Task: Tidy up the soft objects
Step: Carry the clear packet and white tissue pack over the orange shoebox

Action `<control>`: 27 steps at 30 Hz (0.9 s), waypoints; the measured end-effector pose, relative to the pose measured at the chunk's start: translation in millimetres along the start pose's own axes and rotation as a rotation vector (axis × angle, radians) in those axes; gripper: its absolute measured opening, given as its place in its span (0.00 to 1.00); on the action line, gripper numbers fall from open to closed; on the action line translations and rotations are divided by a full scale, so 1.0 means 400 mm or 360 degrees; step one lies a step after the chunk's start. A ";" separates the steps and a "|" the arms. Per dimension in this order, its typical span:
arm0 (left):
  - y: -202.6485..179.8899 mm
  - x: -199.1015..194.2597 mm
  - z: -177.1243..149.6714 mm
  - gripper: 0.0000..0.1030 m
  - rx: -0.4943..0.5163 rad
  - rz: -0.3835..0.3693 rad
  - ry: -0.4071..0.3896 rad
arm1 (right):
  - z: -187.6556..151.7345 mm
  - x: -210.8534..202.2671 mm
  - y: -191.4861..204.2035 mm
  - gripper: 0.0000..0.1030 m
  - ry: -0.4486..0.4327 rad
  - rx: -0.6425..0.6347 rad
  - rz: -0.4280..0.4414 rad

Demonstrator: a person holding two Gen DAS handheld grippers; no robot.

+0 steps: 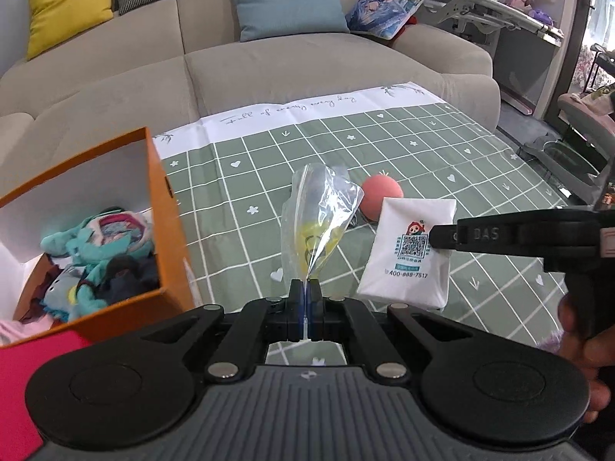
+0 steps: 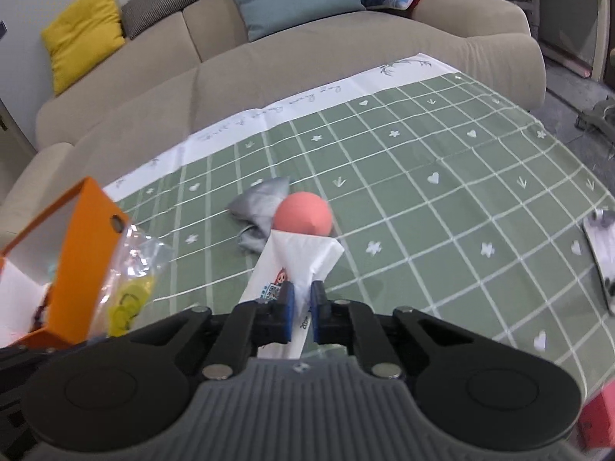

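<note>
My left gripper (image 1: 306,288) is shut on a clear plastic bag (image 1: 321,215) with something yellow inside, held above the green checked cloth (image 1: 442,146). The bag also shows in the right wrist view (image 2: 130,284). My right gripper (image 2: 303,301) is shut on a white tissue pack (image 2: 303,261) with a QR code; the pack hangs in the air in the left wrist view (image 1: 407,249). An orange box (image 1: 115,230) at the left holds several plush toys (image 1: 96,246). A pink ball (image 2: 303,215) and a grey cloth pouch (image 2: 261,207) lie on the cloth.
A beige sofa (image 1: 269,65) with yellow, striped, blue and printed cushions stands behind the table. A pink object (image 1: 19,384) is at the near left. A flat grey-white item (image 2: 603,253) lies at the cloth's right edge. A desk and chair stand at the far right.
</note>
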State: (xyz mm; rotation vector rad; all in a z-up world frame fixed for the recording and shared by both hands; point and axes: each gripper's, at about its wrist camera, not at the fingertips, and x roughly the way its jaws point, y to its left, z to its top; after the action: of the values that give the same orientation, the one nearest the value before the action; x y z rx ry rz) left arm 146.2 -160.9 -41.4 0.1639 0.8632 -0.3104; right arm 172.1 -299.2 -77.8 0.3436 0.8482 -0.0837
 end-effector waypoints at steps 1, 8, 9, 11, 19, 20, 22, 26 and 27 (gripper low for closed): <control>0.002 -0.013 -0.006 0.01 0.0003 0.0000 -0.0007 | -0.009 -0.016 0.006 0.06 0.0001 0.0000 0.0014; 0.018 -0.109 -0.043 0.01 0.0023 -0.0004 -0.0057 | -0.075 -0.135 0.069 0.06 -0.0018 -0.0093 0.0106; 0.021 -0.123 -0.050 0.01 0.0025 -0.0004 -0.0064 | -0.085 -0.152 0.078 0.06 -0.0024 -0.0113 0.0112; 0.028 -0.148 -0.064 0.01 0.0018 -0.0011 -0.0074 | -0.104 -0.181 0.092 0.06 -0.0028 -0.0147 0.0124; 0.051 -0.236 -0.139 0.01 -0.0009 -0.0014 -0.0061 | -0.182 -0.255 0.139 0.06 0.0016 -0.0270 0.0117; 0.056 -0.247 -0.146 0.01 -0.0022 -0.0018 -0.0070 | -0.188 -0.262 0.146 0.06 0.0014 -0.0286 0.0118; 0.067 -0.269 -0.154 0.01 -0.0042 -0.0016 -0.0099 | -0.194 -0.278 0.160 0.06 0.0006 -0.0317 0.0125; 0.093 -0.318 -0.159 0.01 -0.0094 -0.0005 -0.0175 | -0.198 -0.310 0.198 0.06 -0.0029 -0.0386 0.0160; 0.101 -0.330 -0.160 0.01 -0.0106 0.0002 -0.0196 | -0.199 -0.319 0.209 0.06 -0.0039 -0.0403 0.0171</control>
State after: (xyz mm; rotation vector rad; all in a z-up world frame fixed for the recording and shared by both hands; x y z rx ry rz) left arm 33.1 -79.0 19.6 0.0825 0.7502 -0.2875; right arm 47.9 -202.2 -9.0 0.1493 0.8041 0.1187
